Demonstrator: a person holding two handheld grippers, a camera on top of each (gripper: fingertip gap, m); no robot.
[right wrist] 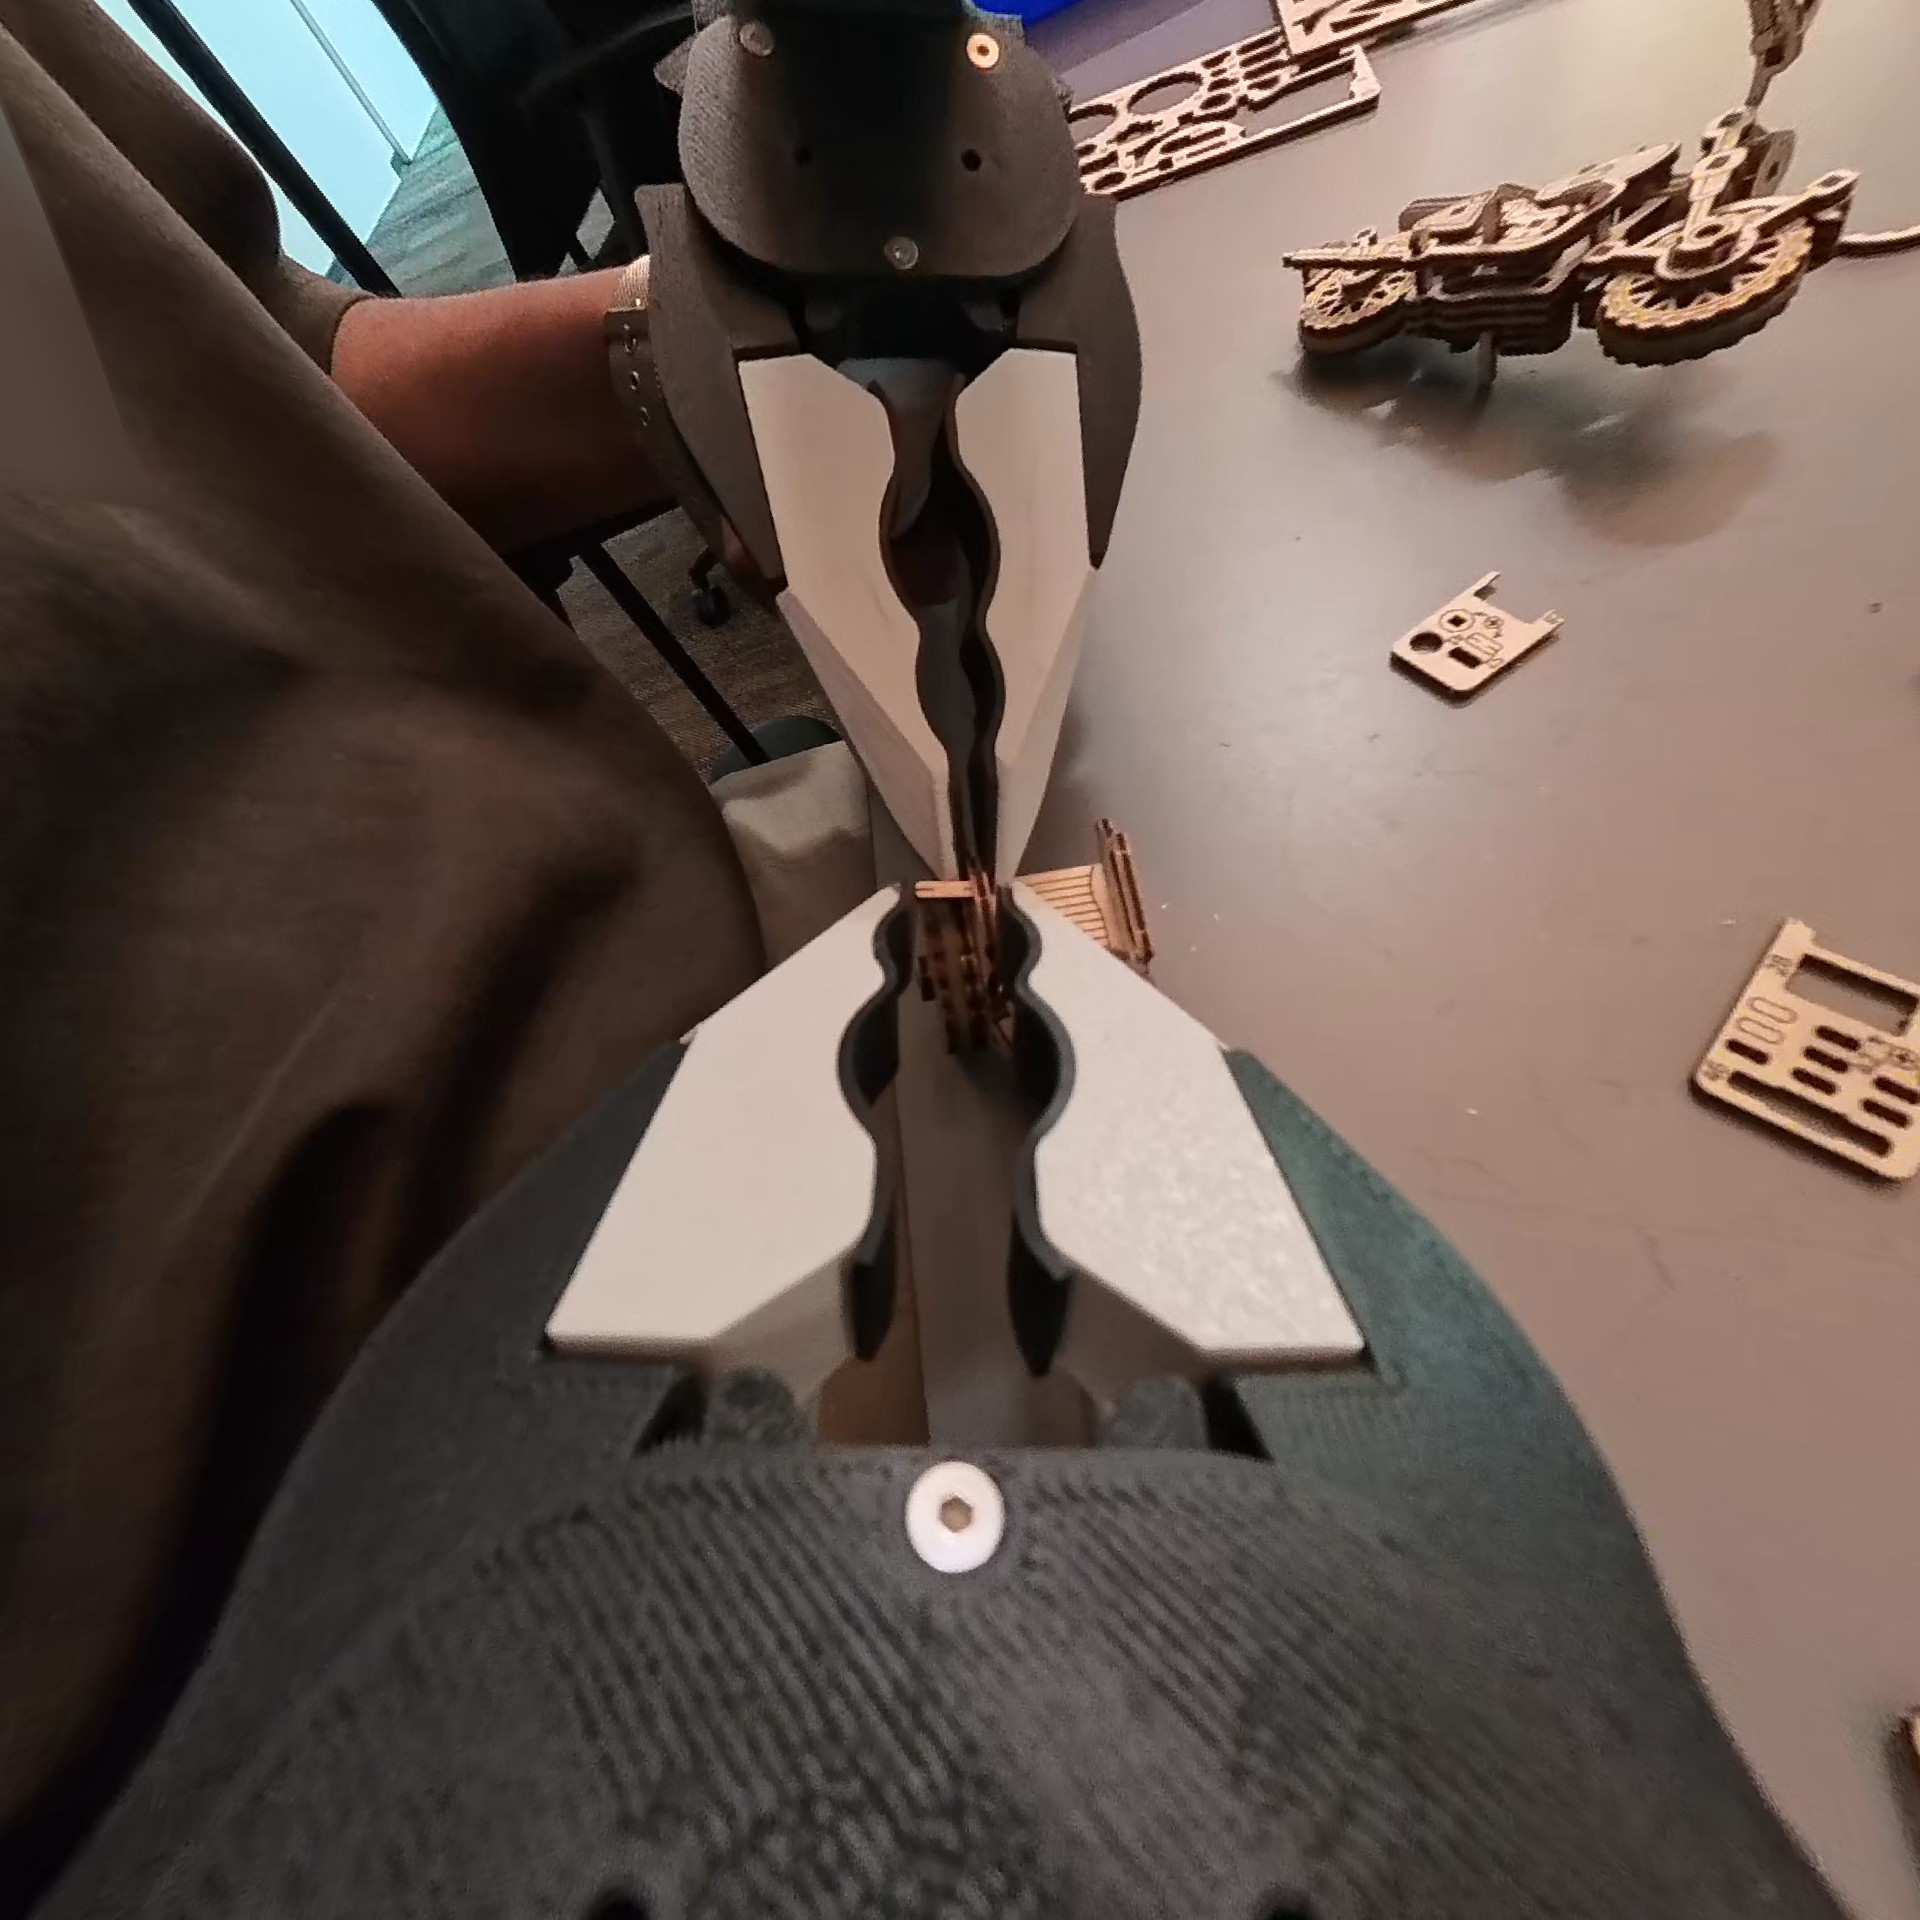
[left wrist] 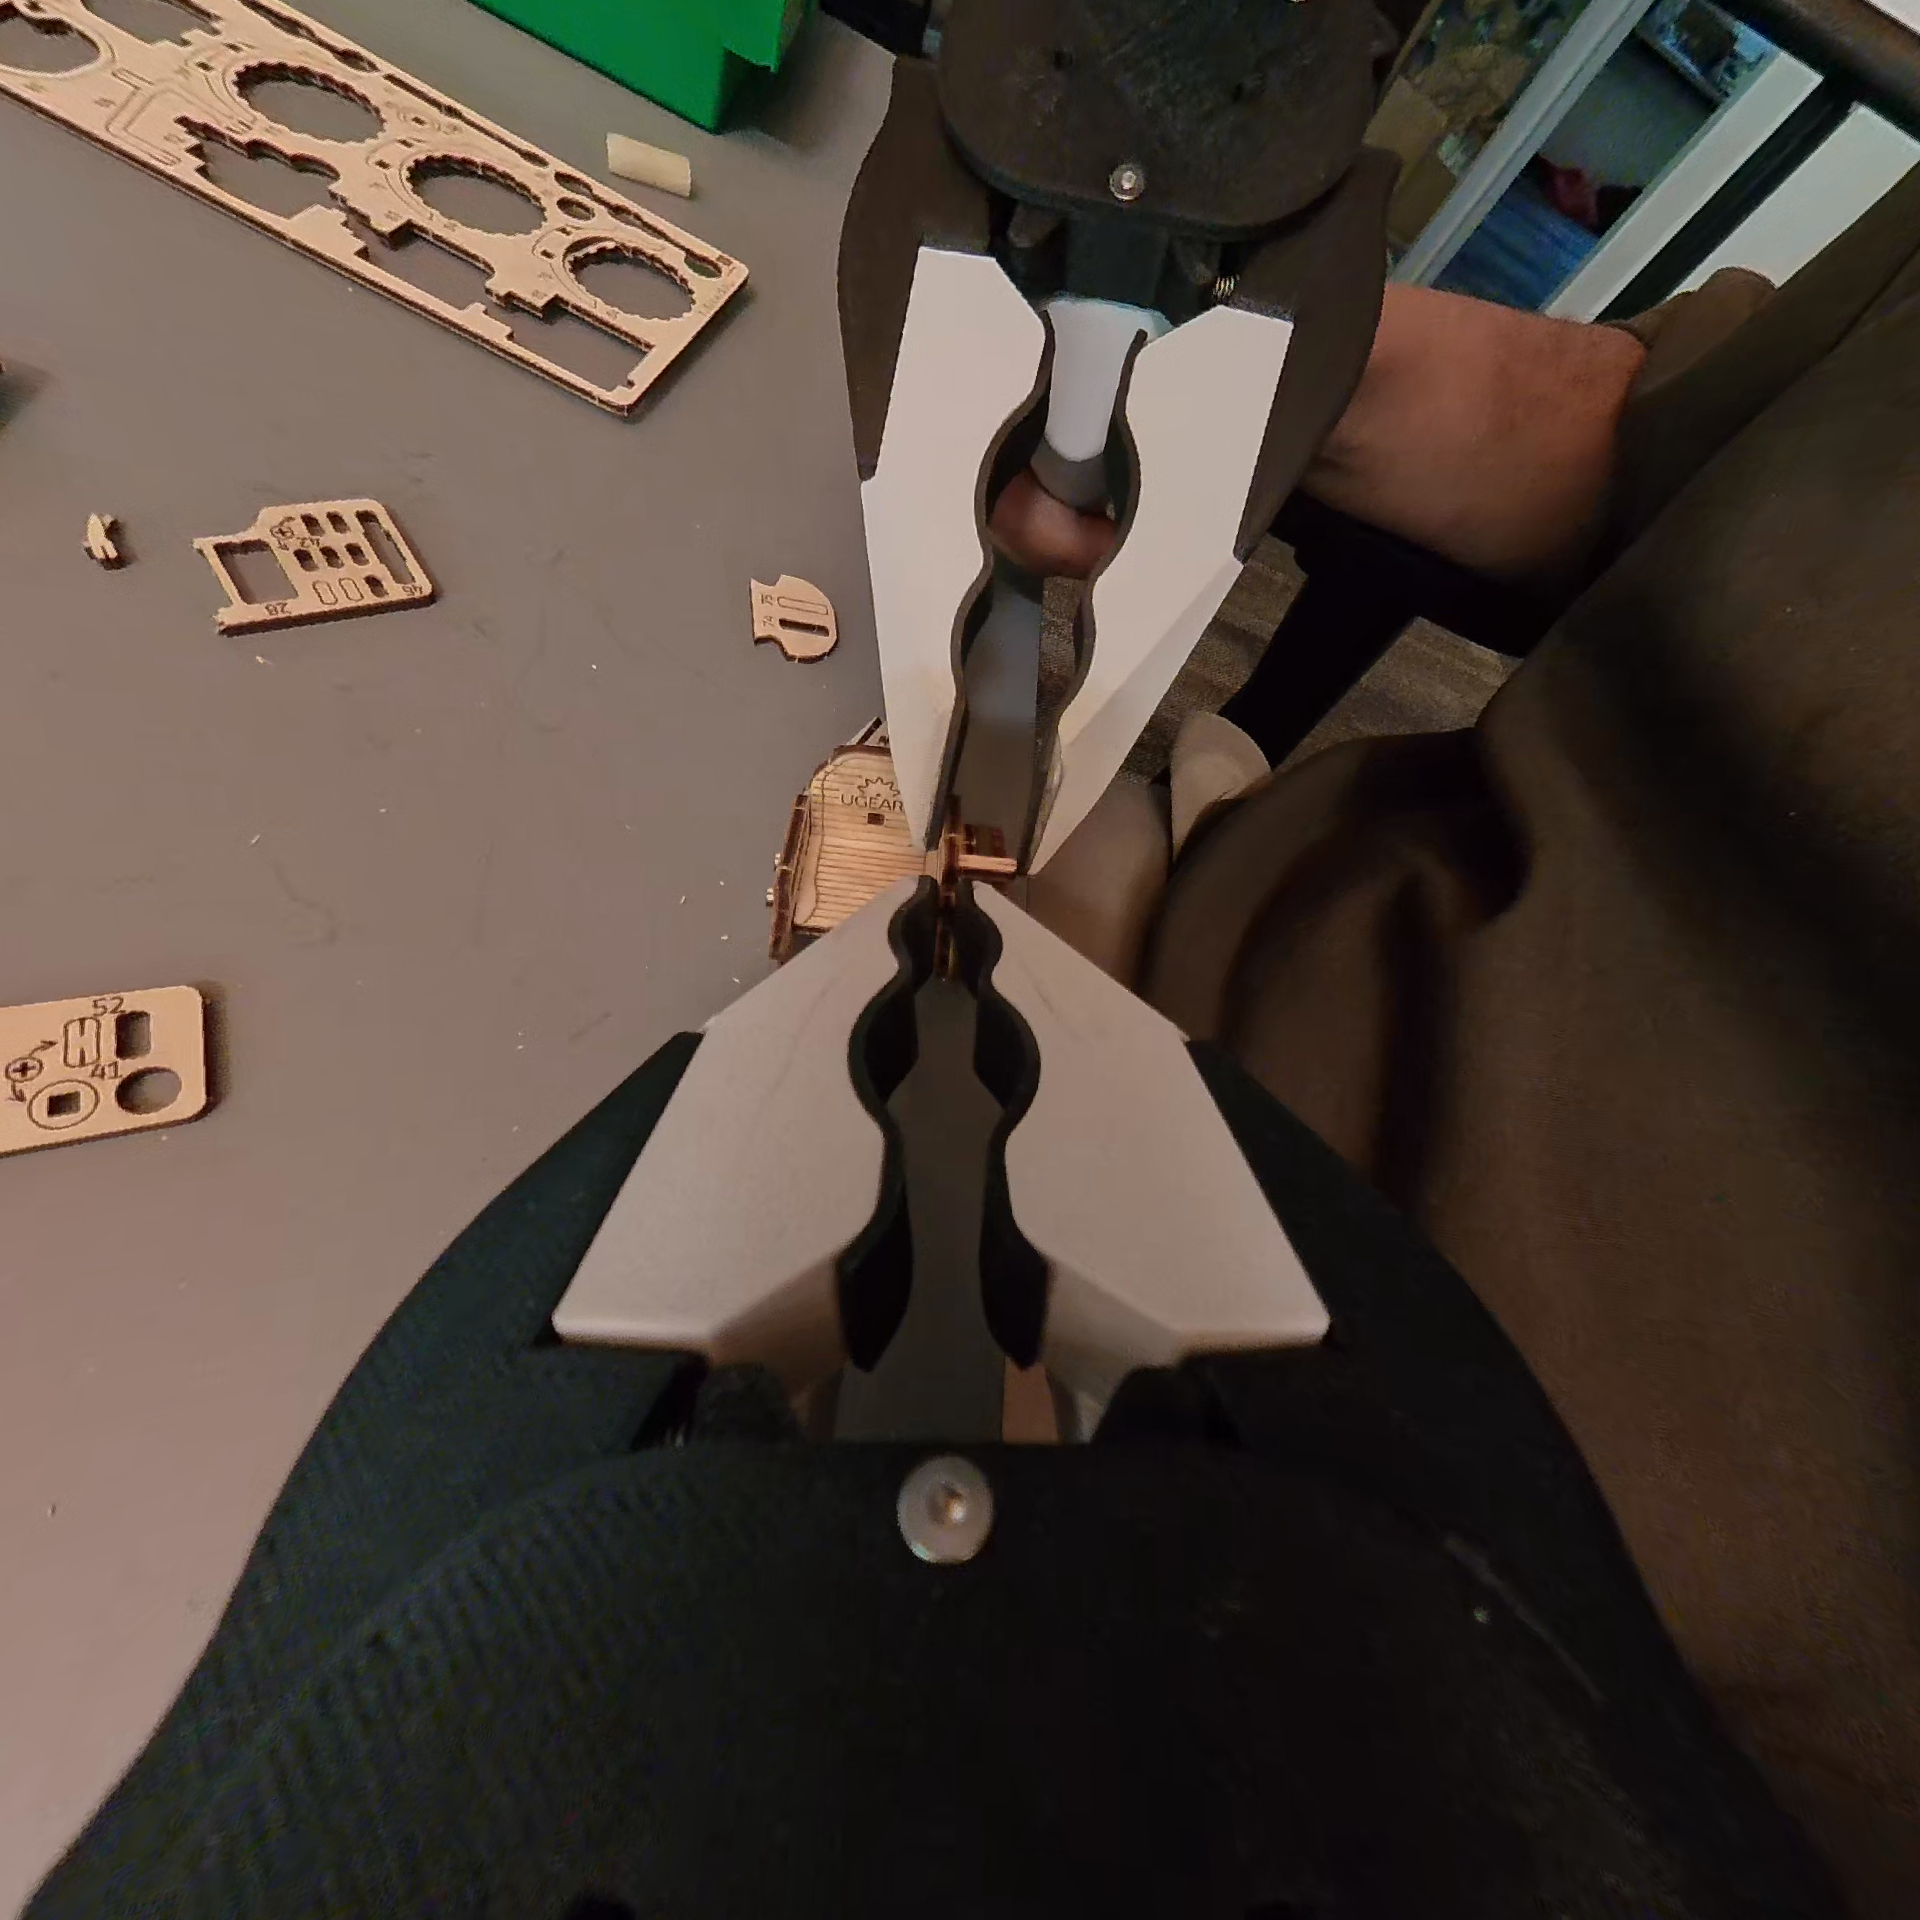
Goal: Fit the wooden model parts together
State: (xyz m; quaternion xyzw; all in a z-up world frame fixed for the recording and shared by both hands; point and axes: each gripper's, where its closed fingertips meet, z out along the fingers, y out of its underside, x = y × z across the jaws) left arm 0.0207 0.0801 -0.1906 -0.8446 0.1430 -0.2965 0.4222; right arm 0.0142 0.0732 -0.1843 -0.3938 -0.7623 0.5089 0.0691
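Note:
My left gripper [left wrist: 943, 906] is shut on a thin flat wooden piece [left wrist: 948, 940], held edge-on. My right gripper [right wrist: 951, 906] is shut on a small layered wooden part [right wrist: 961, 977]. The two grippers meet tip to tip above the near edge of the grey table [left wrist: 416, 779], and the two parts touch between them. In the left wrist view the right gripper [left wrist: 982, 831] comes down from above with its part [left wrist: 985, 850]. In the right wrist view the left gripper [right wrist: 971, 854] comes down the same way. How the parts join is hidden by the fingertips.
A wooden sub-assembly [left wrist: 836, 862] lies on the table just behind the tips, also in the right wrist view [right wrist: 1096, 904]. Punched-out sheets [left wrist: 416, 208], small frames [left wrist: 312, 566] [right wrist: 1818, 1049], a green box [left wrist: 717, 42] and a built wooden model [right wrist: 1558, 270] lie around. A person's brown clothing [left wrist: 1558, 1039] is close. My two grippers' fingertips are within a few centimetres of each other.

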